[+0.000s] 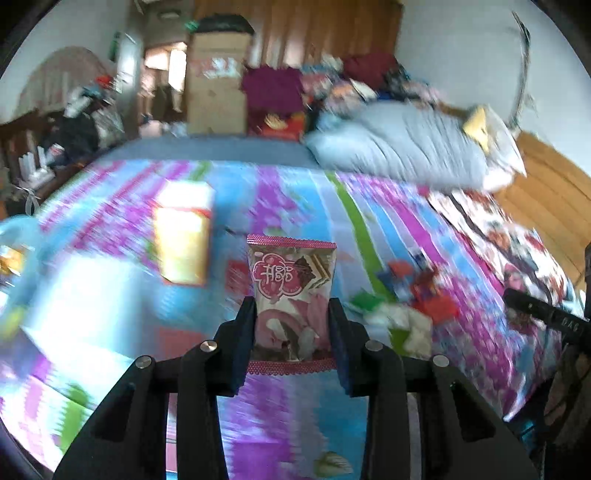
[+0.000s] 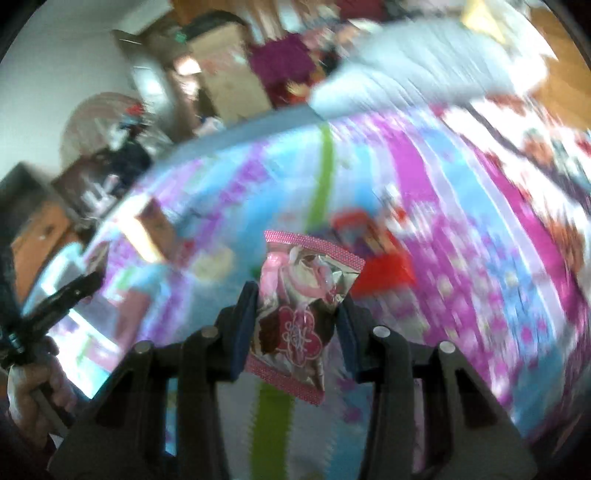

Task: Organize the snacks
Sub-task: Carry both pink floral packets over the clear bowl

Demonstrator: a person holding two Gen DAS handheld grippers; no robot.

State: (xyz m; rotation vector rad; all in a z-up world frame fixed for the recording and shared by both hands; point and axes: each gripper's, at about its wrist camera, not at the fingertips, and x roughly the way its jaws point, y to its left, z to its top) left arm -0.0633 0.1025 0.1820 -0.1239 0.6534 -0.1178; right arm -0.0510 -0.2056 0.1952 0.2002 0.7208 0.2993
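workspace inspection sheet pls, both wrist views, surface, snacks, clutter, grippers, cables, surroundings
surface: bed with a striped purple, blue and green sheet, blurred by motion.
job's things: one pink snack packet in the left gripper; a second pink packet, tilted, in the right gripper; yellow box and loose red and white packets on the sheet.
clutter: grey pillow and piled clothes at the far edge.
grippers: both jaws shut on their packets.
cables: nothing seen.
surroundings: cardboard box, wooden panelling.
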